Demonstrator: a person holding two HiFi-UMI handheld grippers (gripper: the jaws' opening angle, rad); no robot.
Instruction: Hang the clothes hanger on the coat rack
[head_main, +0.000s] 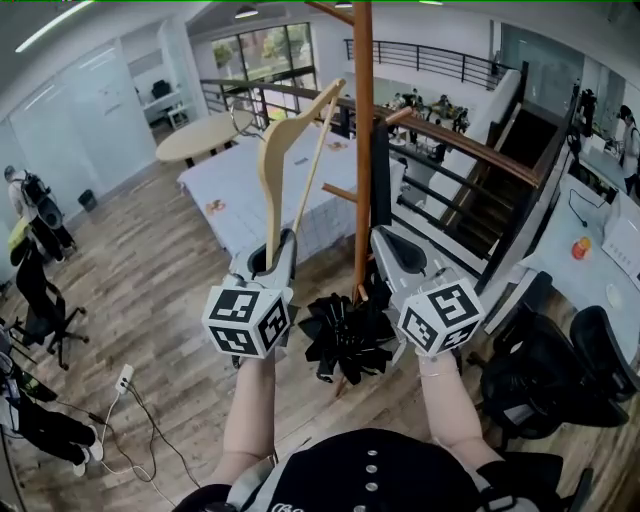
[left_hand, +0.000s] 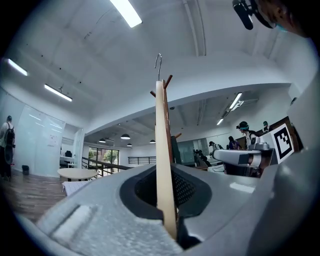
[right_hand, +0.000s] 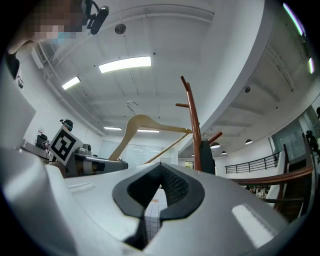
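Head view: the wooden clothes hanger (head_main: 290, 150) is held up beside the coat rack (head_main: 363, 120), not yet on a peg.
The left hand-held gripper (head_main: 272, 250) has its jaws clamped on the hanger's lower end. The hanger stands nearly upright, its upper end close to the left of the rack's brown pole. The right hand-held gripper (head_main: 397, 252), just right of the pole, has its jaws closed together with nothing between them.
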